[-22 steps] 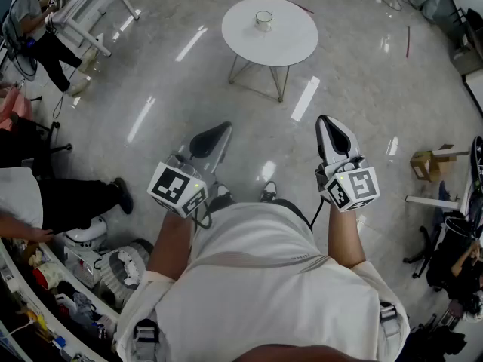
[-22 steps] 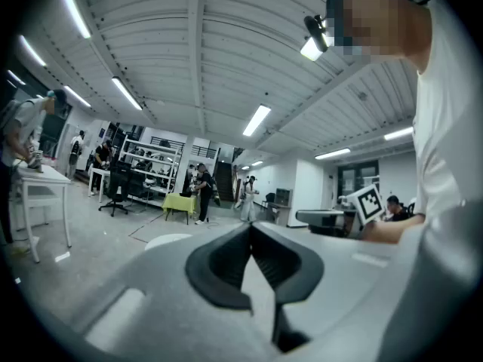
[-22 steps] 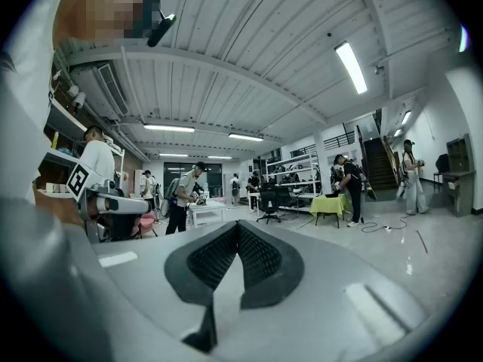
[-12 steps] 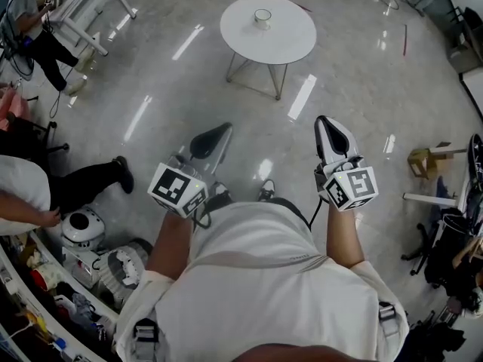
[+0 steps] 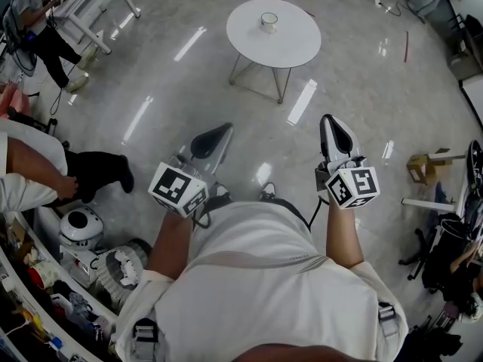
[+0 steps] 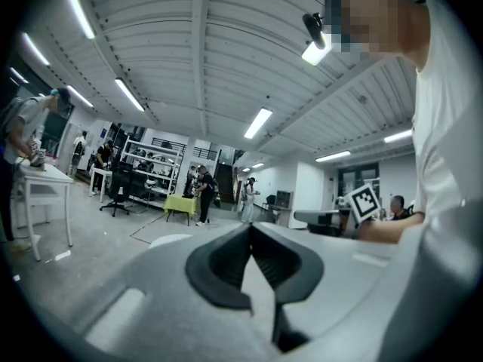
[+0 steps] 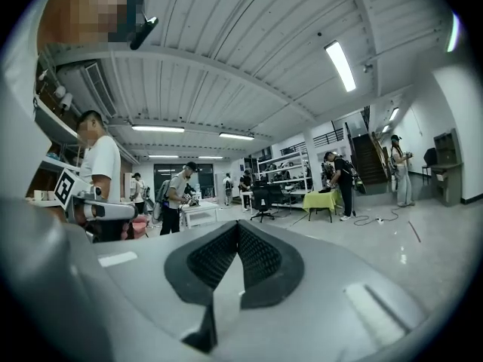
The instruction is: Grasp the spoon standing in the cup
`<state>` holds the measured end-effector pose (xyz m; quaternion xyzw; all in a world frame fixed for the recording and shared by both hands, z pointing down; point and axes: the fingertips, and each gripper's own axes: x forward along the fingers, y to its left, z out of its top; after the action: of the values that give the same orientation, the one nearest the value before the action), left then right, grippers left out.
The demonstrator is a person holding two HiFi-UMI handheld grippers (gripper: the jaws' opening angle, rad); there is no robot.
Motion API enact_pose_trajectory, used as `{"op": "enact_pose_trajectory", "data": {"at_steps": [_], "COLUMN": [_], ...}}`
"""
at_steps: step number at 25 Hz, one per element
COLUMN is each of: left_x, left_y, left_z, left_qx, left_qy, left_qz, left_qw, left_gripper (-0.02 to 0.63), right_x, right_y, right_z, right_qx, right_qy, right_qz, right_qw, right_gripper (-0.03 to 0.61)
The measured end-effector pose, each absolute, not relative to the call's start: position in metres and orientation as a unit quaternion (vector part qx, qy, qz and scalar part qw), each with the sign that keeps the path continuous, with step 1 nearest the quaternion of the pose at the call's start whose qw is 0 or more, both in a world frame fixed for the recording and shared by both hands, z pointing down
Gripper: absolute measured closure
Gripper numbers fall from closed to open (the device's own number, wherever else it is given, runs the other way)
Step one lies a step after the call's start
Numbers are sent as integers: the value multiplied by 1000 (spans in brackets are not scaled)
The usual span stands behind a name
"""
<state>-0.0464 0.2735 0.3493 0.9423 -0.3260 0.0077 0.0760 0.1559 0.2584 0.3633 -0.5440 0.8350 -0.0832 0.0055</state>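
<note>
A small cup (image 5: 268, 22) stands on a round white table (image 5: 290, 44) far ahead across the shiny floor; it is too small to make out the spoon in it. I hold both grippers close to my chest, well short of the table. My left gripper (image 5: 214, 137) points up and to the right, its jaws together with nothing between them. My right gripper (image 5: 334, 128) points straight ahead, jaws also closed and empty. In the left gripper view the left gripper (image 6: 250, 229) looks out over a large hall, as does the right gripper (image 7: 238, 227) in the right gripper view.
A person's arm and legs (image 5: 45, 172) are at the left, beside a cluttered shelf (image 5: 45, 292) and a white round device (image 5: 79, 227). Another person (image 5: 38, 36) stands by a white bench (image 5: 90, 6) at the top left. A cardboard box (image 5: 424, 166) and chairs (image 5: 453, 247) are on the right.
The person at the left has shifted, with an arm now reaching over the legs. The table sits slightly further right in view. Both grippers have hardly moved.
</note>
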Motion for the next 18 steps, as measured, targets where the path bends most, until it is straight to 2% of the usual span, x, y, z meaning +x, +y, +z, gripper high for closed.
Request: {"op": "enact_pose_trajectory", "data": {"at_steps": [14, 18], "left_x": [-153, -165], "left_y": [261, 245], "left_z": [356, 360], "left_qx": [937, 933], "left_qy": [-339, -349], "left_qz": [-1, -3], "left_qw": [86, 92], "left_gripper": [612, 612], "right_x": [53, 48], "right_y": [243, 234], "right_z": [363, 369], "right_qx": [-537, -530], "right_qy": [840, 845], "right_qz": [-75, -73], "right_qw": [-12, -28], "right_gripper": [574, 574]}}
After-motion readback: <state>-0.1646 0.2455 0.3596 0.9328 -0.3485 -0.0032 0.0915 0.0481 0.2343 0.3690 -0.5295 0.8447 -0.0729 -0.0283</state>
